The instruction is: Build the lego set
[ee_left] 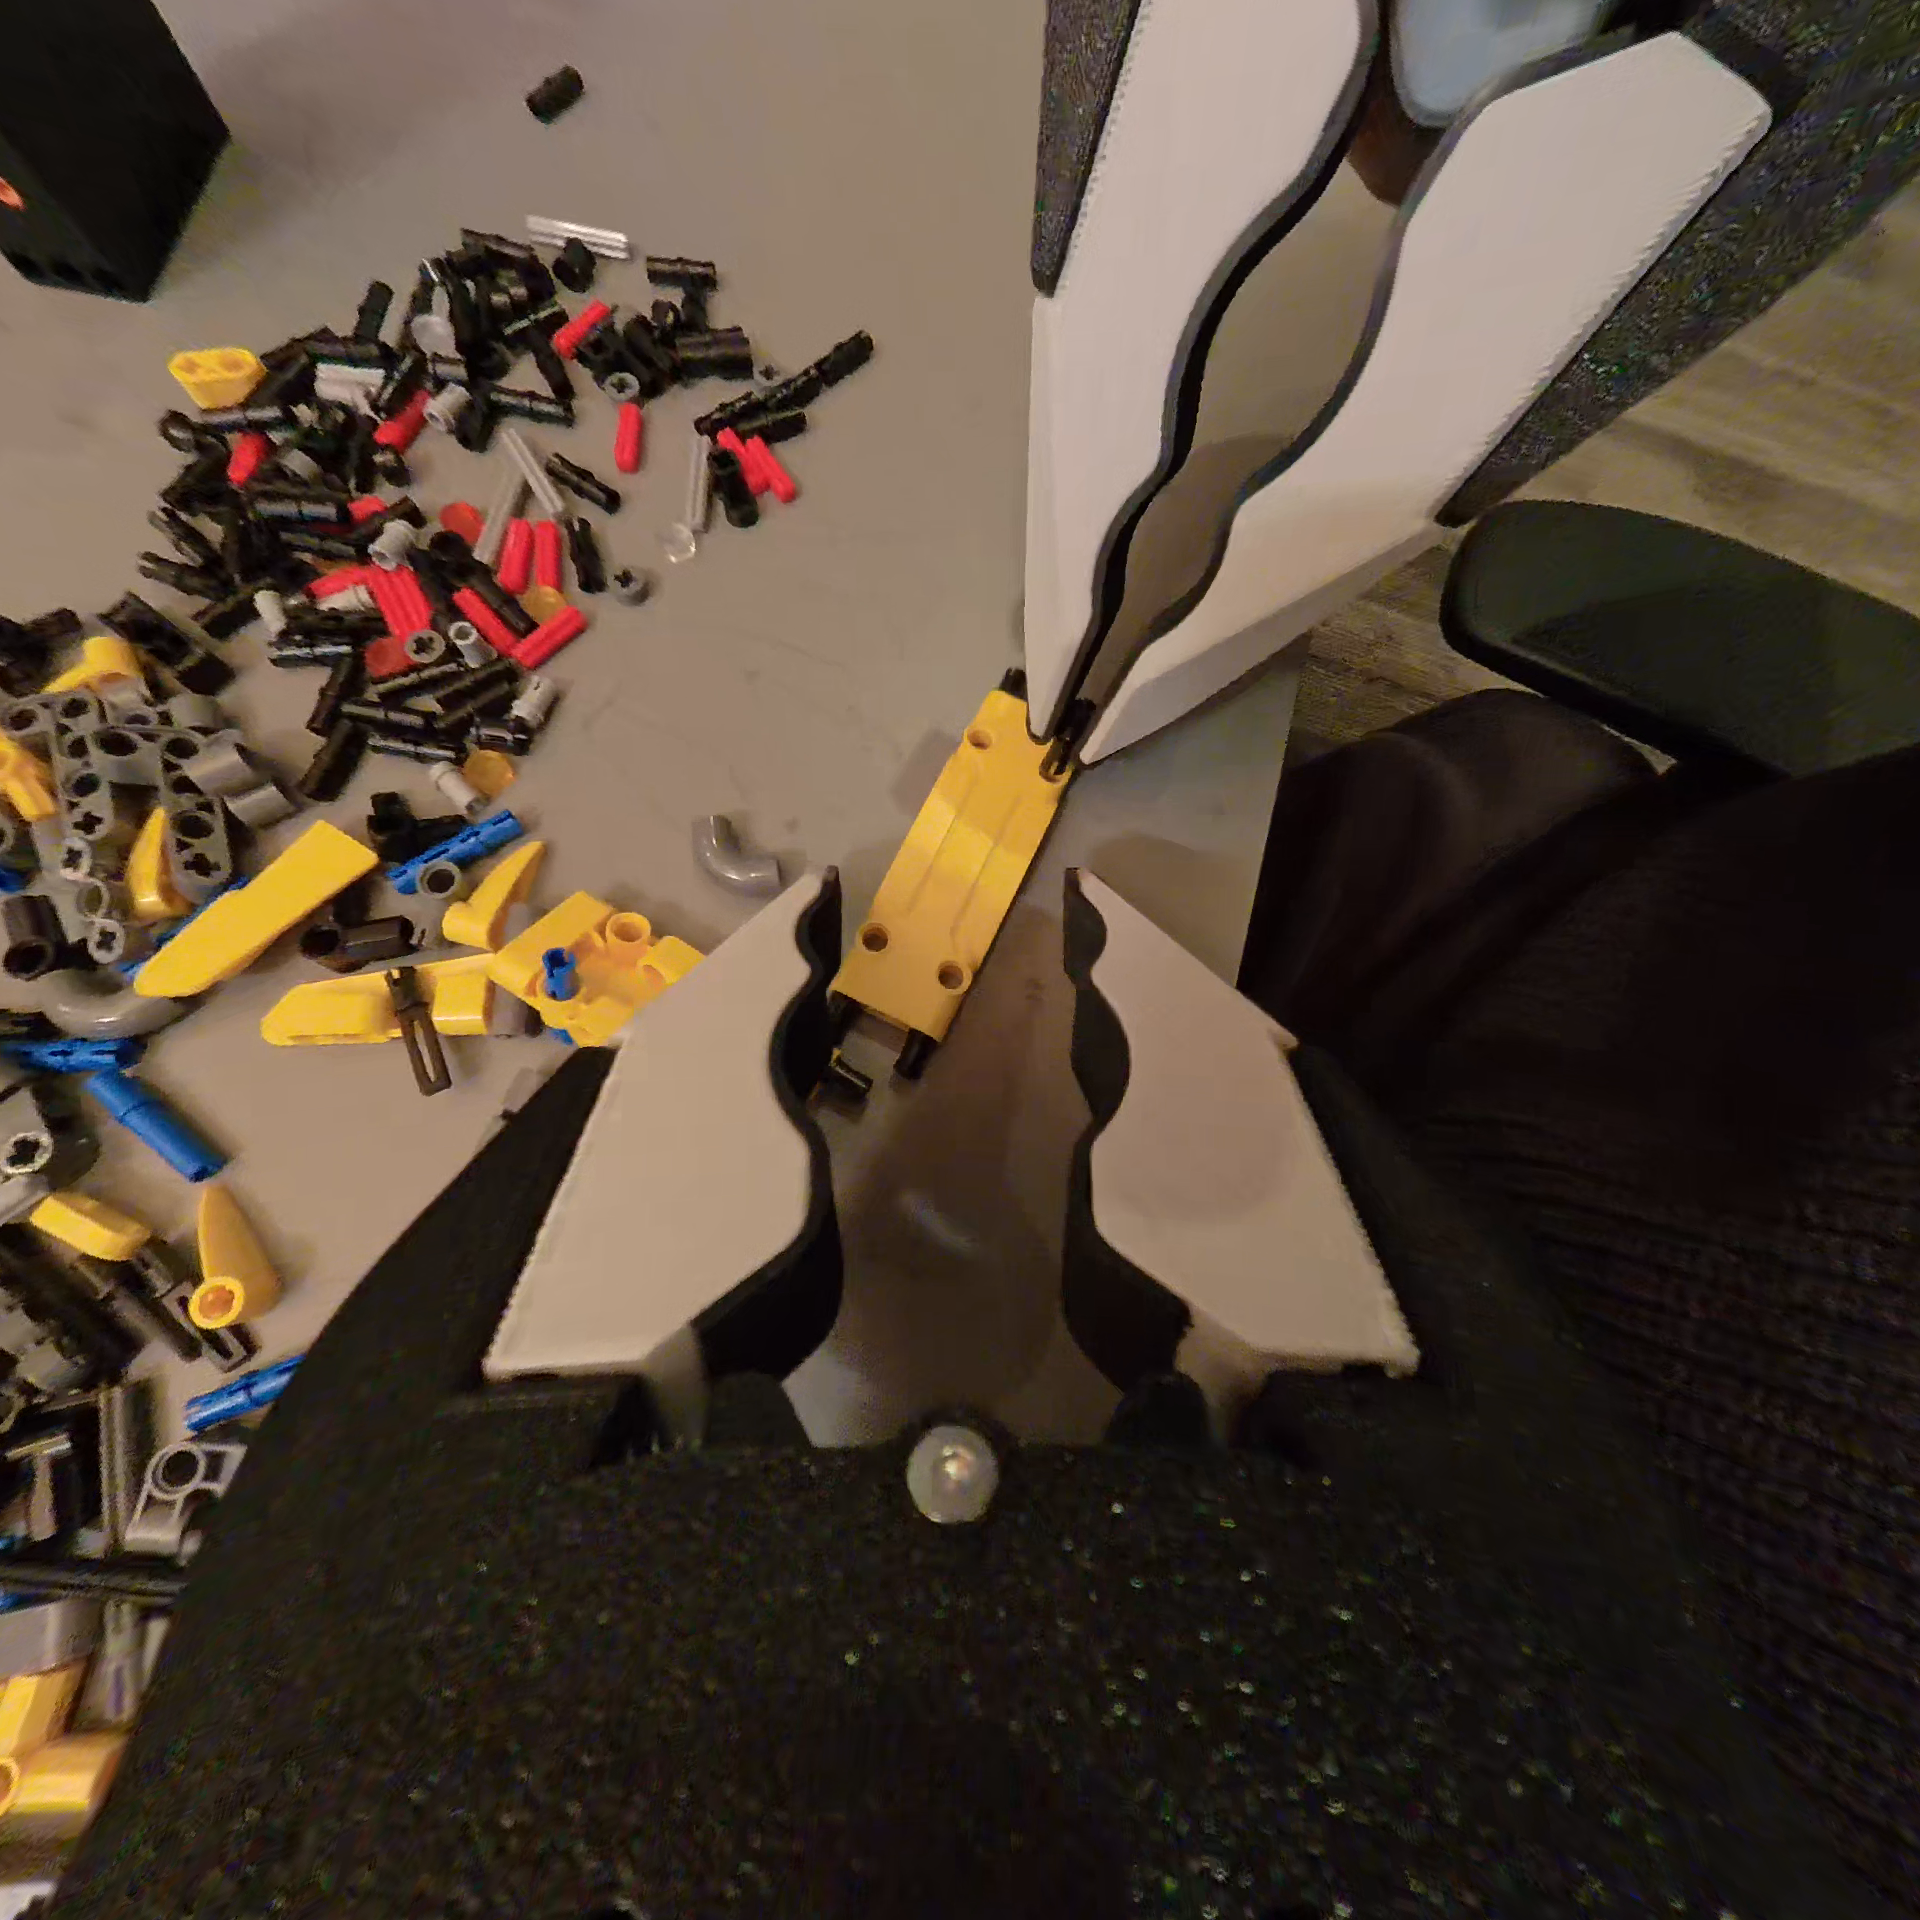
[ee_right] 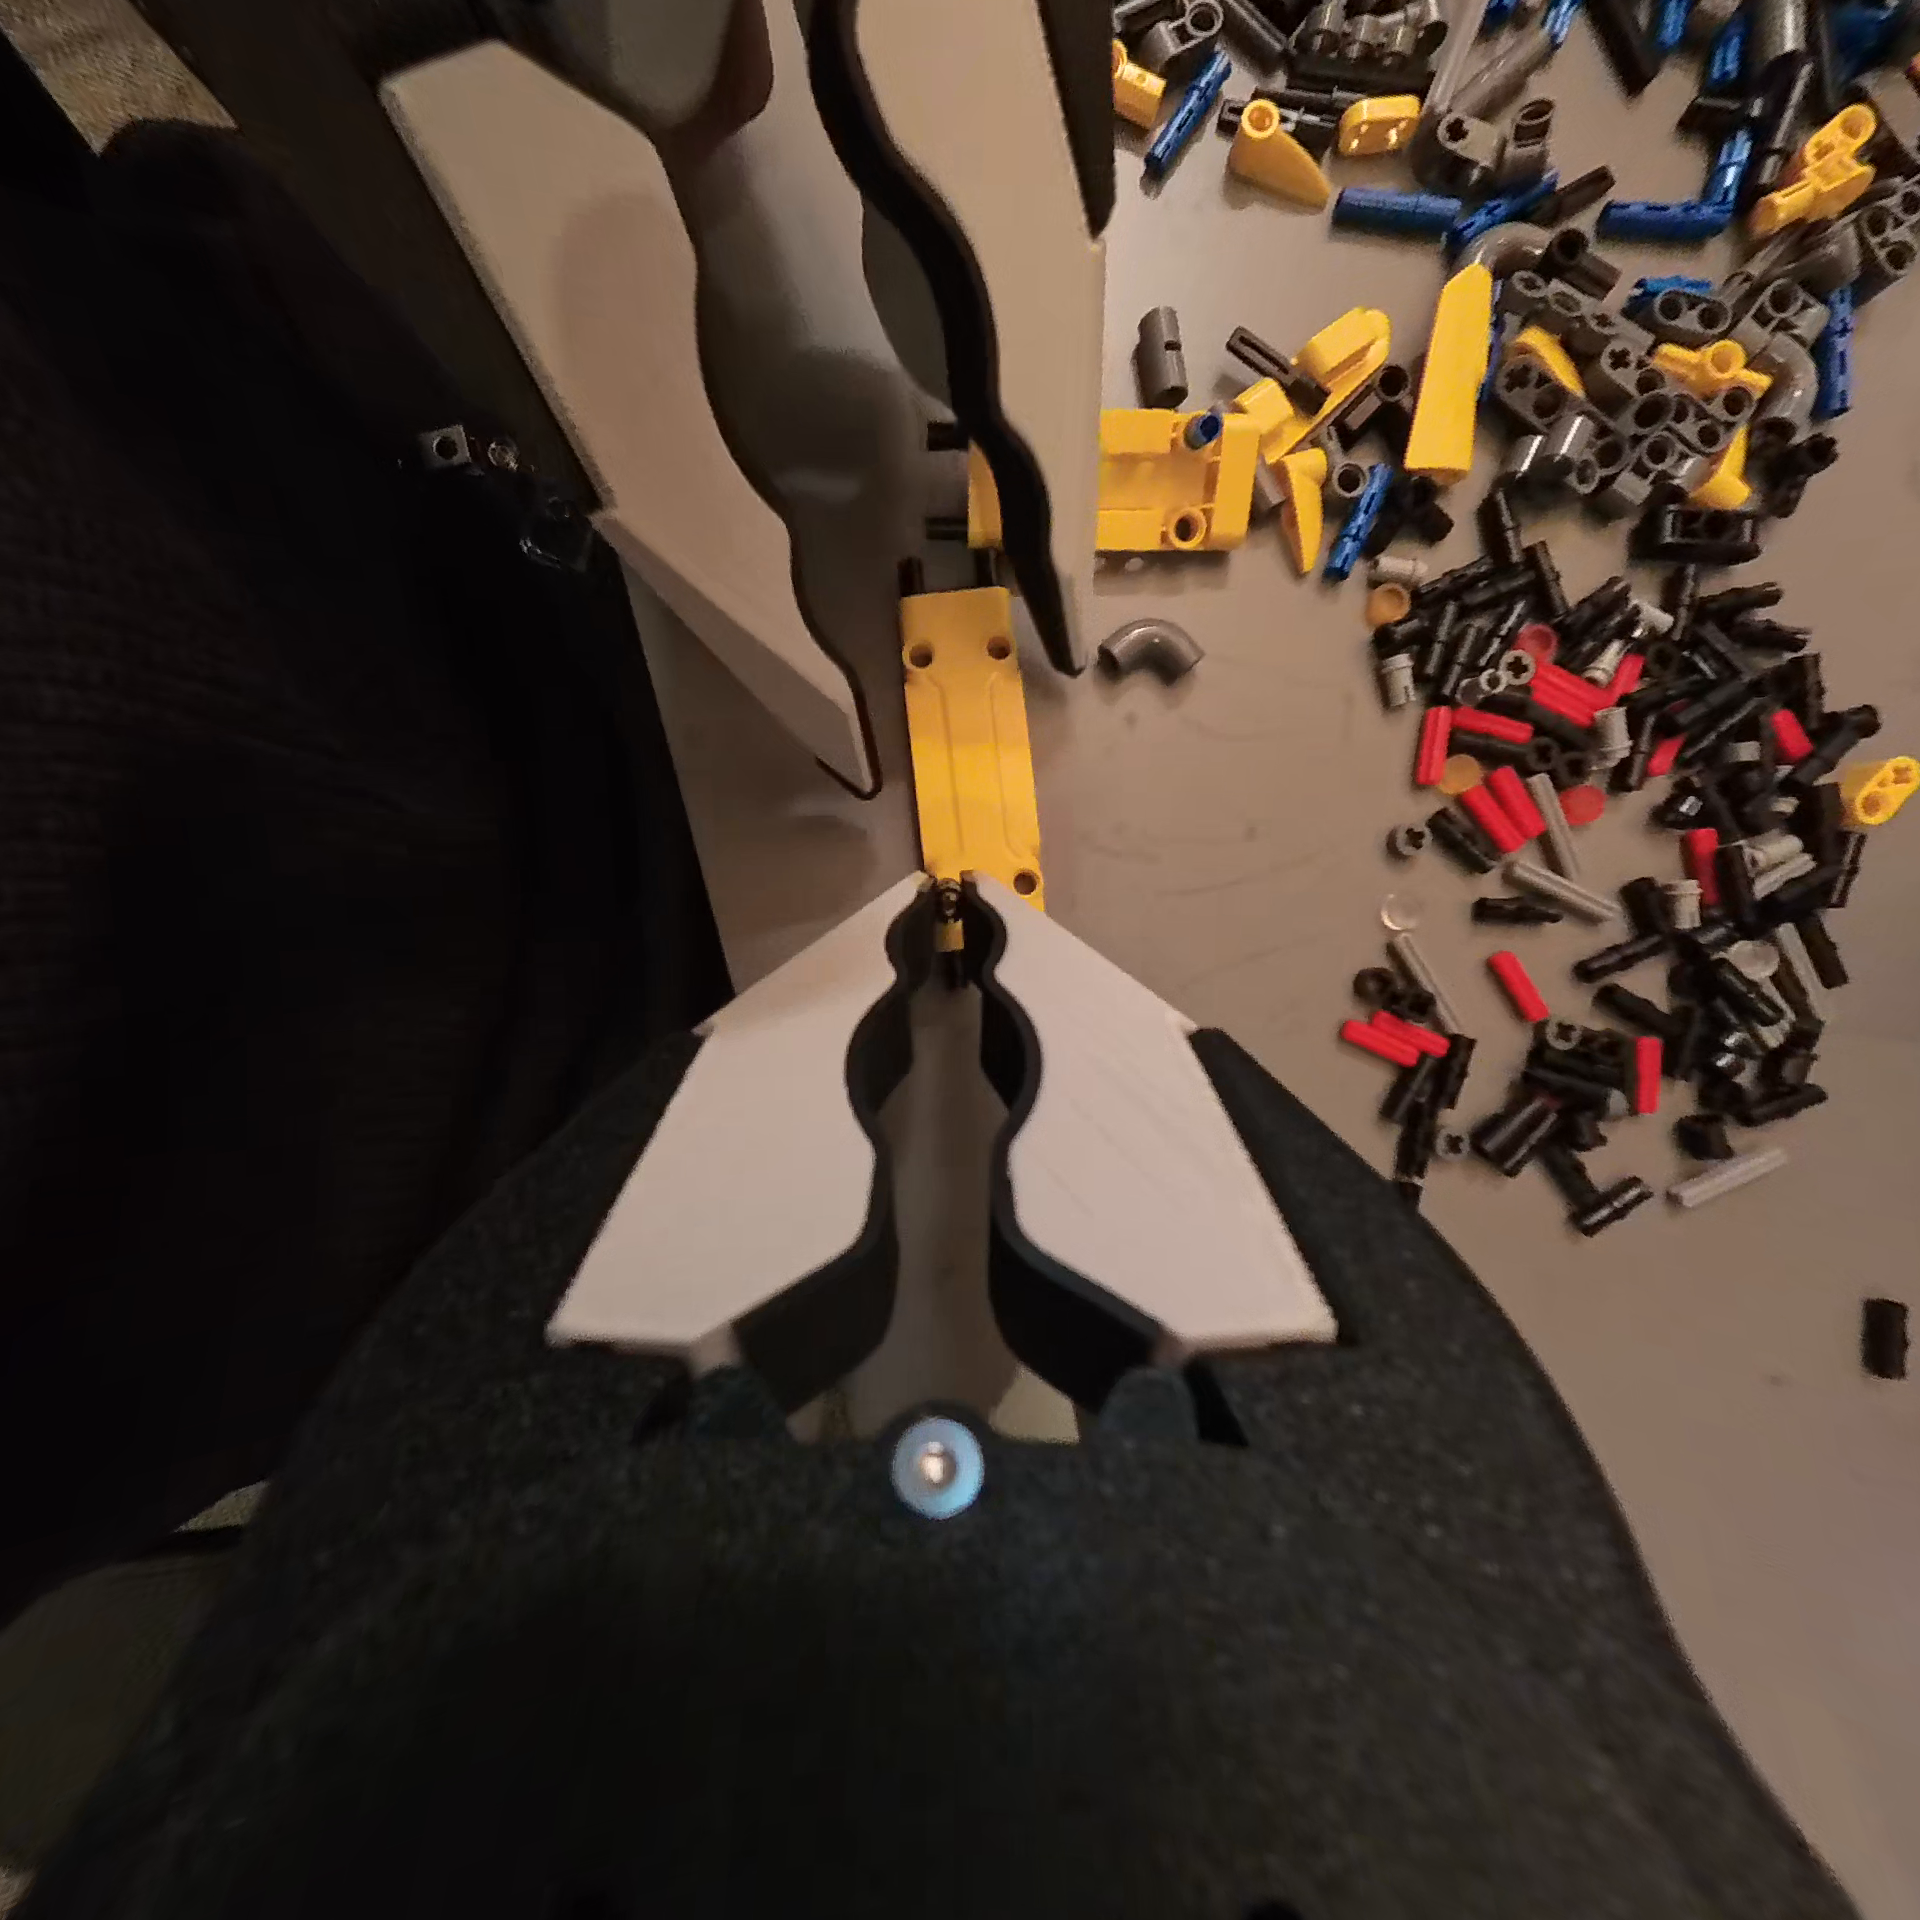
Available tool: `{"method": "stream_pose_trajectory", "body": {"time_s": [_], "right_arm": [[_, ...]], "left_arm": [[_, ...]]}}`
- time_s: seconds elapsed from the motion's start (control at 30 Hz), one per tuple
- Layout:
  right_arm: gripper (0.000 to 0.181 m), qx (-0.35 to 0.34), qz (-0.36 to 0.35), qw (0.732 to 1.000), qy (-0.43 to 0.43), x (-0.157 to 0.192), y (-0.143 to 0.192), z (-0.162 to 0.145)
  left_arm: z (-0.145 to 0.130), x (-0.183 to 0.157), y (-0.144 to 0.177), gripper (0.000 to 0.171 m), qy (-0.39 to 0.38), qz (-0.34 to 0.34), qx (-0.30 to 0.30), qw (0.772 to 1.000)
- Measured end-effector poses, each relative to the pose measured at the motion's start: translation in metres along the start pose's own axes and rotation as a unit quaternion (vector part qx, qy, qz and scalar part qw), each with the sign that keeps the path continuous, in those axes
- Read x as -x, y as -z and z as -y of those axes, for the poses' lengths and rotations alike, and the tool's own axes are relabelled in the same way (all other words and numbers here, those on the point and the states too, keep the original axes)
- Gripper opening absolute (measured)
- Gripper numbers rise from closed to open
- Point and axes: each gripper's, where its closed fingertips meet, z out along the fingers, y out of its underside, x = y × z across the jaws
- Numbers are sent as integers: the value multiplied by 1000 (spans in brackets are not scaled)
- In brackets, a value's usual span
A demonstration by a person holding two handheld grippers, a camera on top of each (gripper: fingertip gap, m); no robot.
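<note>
**Operator:** Where is the long yellow plastic panel with the pin holes [ee_left: 951, 862], and what holds it?

**Technician:** You have it at the near edge of the grey table [ee_left: 810, 208]. Your right gripper [ee_right: 948, 902] is pressed together on one short end of the panel, pinching it at a black pin there. Your left gripper [ee_left: 951, 883] is spread wide. The opposite short end, with two black pins projecting, lies between its fingers; contact cannot be confirmed.

**Operator:** How does the long axis run?

**Technician:** It runs from one gripper to the other. In the right wrist view the panel points straight ahead of your right gripper. In the left wrist view it tilts slightly to the right, away from your left gripper.

**Operator:** What lies around it?

**Technician:** A small grey plastic elbow tube [ee_left: 736, 854] lies just beside the panel. A loose pile of black and red plastic pins [ee_left: 447, 499] lies well apart, further onto the table. A second pile of yellow, blue and grey plastic pieces [ee_left: 156, 883] lies on your left side. No container holds any parts; a black box [ee_left: 94, 145] stands at the far corner, contents not visible.
</note>
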Motion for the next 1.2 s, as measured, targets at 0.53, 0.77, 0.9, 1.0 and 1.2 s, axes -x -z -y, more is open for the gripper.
{"method": "stream_pose_trajectory", "body": {"time_s": [0.53, 0.77, 0.9, 1.0, 1.2], "right_arm": [[4, 50, 21, 999, 6, 2, -3, 0], [4, 68, 26, 997, -3, 2, -3, -1], [4, 81, 29, 996, 7, 3, -3, 0], [4, 89, 31, 995, 18, 3, -3, 0], [4, 88, 41, 994, 46, 3, -3, -1]], "left_arm": [[-5, 2, -1, 30, 14, -3, 13, 1000], [-5, 2, -1, 29, 17, -6, 13, 1000], [-5, 2, -1, 29, 17, -6, 13, 1000], [-5, 1, -1, 29, 18, -7, 13, 1000], [-5, 1, -1, 29, 20, -9, 13, 1000]]}}
